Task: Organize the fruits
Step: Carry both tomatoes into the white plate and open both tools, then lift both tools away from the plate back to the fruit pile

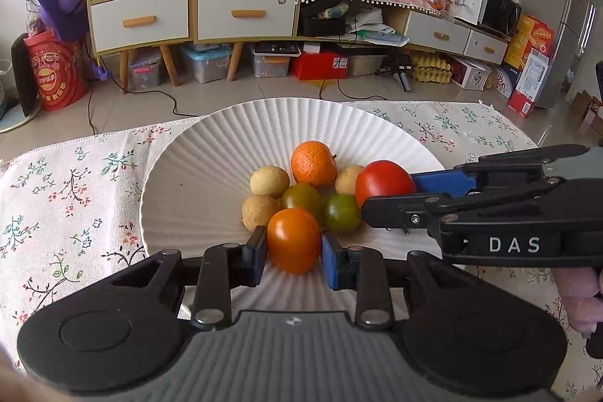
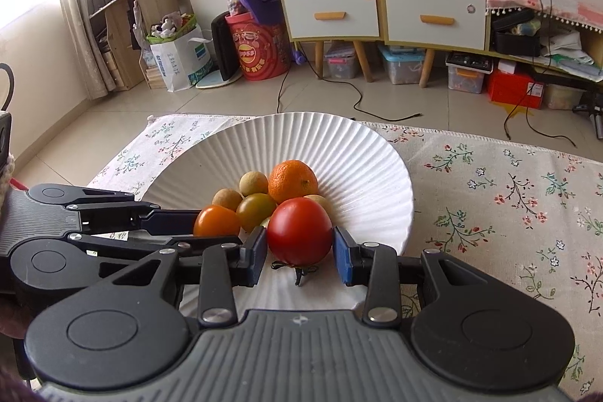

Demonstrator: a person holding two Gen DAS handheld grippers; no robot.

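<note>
Fruit heaped mid-plate [image 1: 211, 145], ribbed rim bare

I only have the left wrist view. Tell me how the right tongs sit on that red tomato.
Observer: In the right wrist view, the right tongs have one blue pad pressed against each side of the red tomato, roughly at its widest part.
Operator: Give me its stem side.
Observer: The dark dried stem is at the tomato's bottom, on the side facing the tongs, just over the white plate.
</note>
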